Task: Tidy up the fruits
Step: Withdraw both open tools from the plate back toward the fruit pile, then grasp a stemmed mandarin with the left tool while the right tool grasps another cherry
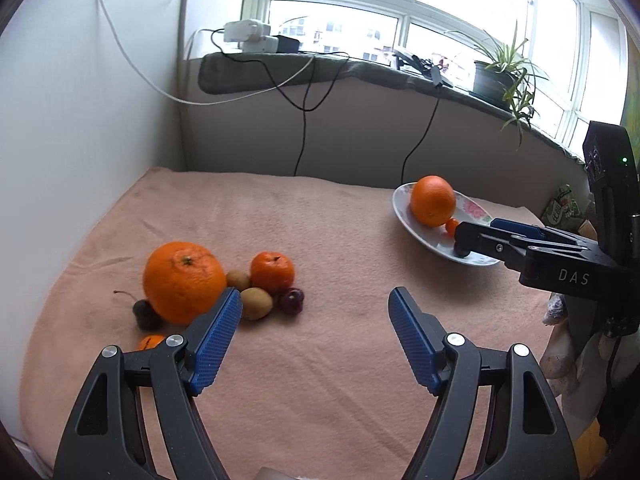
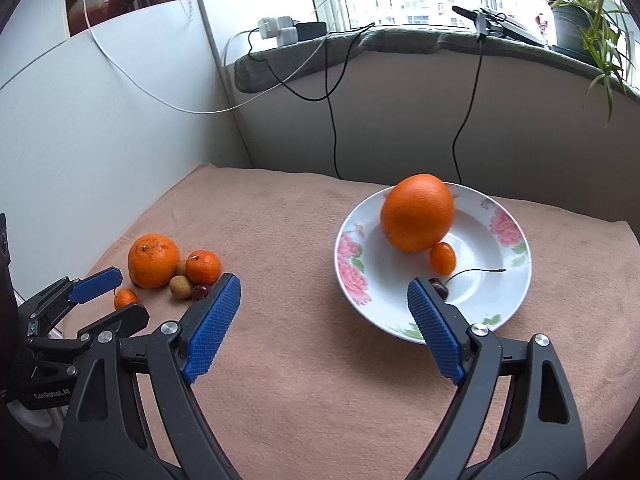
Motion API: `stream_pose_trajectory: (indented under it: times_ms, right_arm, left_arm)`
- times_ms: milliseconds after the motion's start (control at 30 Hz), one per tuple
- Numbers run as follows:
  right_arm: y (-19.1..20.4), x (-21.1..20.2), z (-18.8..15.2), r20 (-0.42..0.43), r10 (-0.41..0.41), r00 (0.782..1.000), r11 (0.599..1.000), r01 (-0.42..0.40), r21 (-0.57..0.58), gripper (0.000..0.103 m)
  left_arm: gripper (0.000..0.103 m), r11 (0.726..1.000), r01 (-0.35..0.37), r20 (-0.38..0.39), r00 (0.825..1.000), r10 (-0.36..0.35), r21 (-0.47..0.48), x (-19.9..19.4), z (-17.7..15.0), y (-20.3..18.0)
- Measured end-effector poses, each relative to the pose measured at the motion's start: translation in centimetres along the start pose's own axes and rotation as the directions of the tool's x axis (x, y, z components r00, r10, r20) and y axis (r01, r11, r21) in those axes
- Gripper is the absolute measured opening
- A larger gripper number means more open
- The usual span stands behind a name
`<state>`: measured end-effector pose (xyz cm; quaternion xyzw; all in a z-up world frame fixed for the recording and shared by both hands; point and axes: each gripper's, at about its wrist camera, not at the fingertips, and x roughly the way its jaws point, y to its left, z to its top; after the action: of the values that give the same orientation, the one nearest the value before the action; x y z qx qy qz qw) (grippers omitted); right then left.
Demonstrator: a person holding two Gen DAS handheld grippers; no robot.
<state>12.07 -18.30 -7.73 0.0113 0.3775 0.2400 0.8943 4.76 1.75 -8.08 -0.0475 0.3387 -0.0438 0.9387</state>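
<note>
Two clusters of fruit divide the salmon-pink towel-covered table (image 1: 320, 220), and the gap between them is what my next move turns on. Ahead and to the left of my left gripper (image 1: 315, 312) lies the loose pile: a big dimpled orange (image 1: 184, 282), a smaller mandarin (image 1: 272, 272), two brown oval kiwis (image 1: 256, 303), a dark red cherry (image 1: 291, 300), another dark cherry with a stem (image 1: 146, 314) and a tiny kumquat (image 1: 150, 342) half hidden behind my left finger. The pile sits just beyond my left blue pad, not between the pads.

Off to the right, well apart from the pile, stands the white floral-rimmed plate (image 2: 352, 272), already holding a smooth large orange (image 2: 418, 212), a small oval kumquat (image 2: 443, 258) touching it, and a stemmed cherry (image 2: 440, 289) near the front. My right gripper (image 2: 324, 292) hovers before that plate, its right pad overlapping the rim in view; whether it touches, I cannot tell.

Both tools stand wide apart with nothing between the pads. Both pitch downward toward the cloth. I judge my left hand the nearer to the unsorted pile, so it should swing left and forward to bracket one fruit. The round fruits offer no long axis; the kiwis lie roughly crosswise to my fingers.
</note>
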Motion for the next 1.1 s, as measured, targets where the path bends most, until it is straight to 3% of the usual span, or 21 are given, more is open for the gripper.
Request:
stream_pose_trajectory:
  times_ms: [333,533,633,800,1100]
  right_arm:
    - [5.0,3.2,-0.3,-0.071,0.099,0.993,0.988,-0.107,-0.114,0.088]
    - [6.8,5.3,-0.8,-0.124,0.135,0.983,0.978,-0.152,-0.144,0.088]
    - [7.7,6.1,-0.9,-0.141,0.141,0.98,0.975,-0.163,-0.153,0.088]
    - [8.7,7.2,-0.9,-0.161,0.144,0.976,0.97,-0.172,-0.171,0.088]
    - [10.2,10.5,-1.3,-0.24,0.147,0.96,0.959,-0.198,-0.201,0.054]
  left_arm:
    - [0.076,0.985,-0.113,-0.001,0.993,0.114,-0.132,-2.3,-2.8,6.2]
    - [0.075,0.973,-0.137,-0.039,0.991,0.131,-0.188,-1.6,-4.2,8.3]
    - [0.066,0.969,-0.14,-0.044,0.99,0.133,-0.202,-1.3,-4.6,9.0]
    - [0.059,0.965,-0.13,-0.06,0.991,0.119,-0.228,-0.4,-4.7,10.0]
    - [0.05,0.961,-0.107,-0.087,0.992,0.087,-0.254,0.9,-5.0,10.6]
